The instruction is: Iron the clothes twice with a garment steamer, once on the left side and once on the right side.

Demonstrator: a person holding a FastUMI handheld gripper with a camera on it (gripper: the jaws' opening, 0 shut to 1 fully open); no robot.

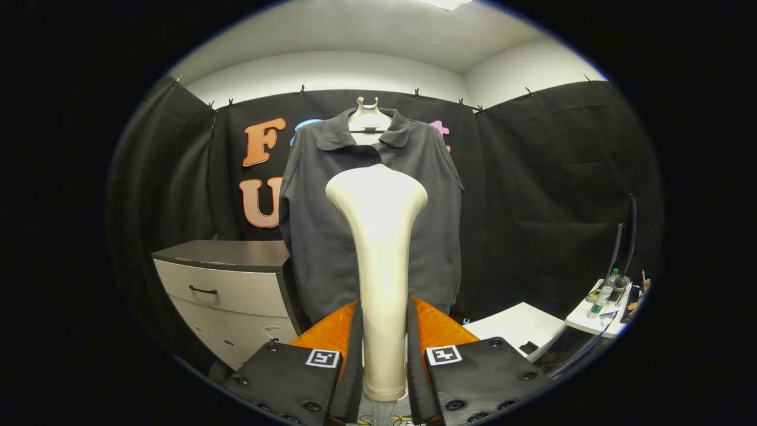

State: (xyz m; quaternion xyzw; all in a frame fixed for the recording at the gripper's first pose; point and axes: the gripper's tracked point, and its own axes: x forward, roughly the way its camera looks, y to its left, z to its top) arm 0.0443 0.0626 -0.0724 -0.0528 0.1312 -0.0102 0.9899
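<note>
Booth: steamer point(378, 236) between fingers point(355, 349)

One garment steamer point(378, 236) counted, one dark shirt point(313, 236), one hanger point(366, 115), one drawer cabinet point(227, 284), one bottle point(603, 296), two fingers point(355, 355).

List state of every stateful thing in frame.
Tool: shut on cream plastic garment steamer.
Cream plastic garment steamer: held upright, head short of shirt.
Dark grey collared shirt: hanging on hanger, buttoned.
Grey drawer cabinet: drawers closed.
</note>
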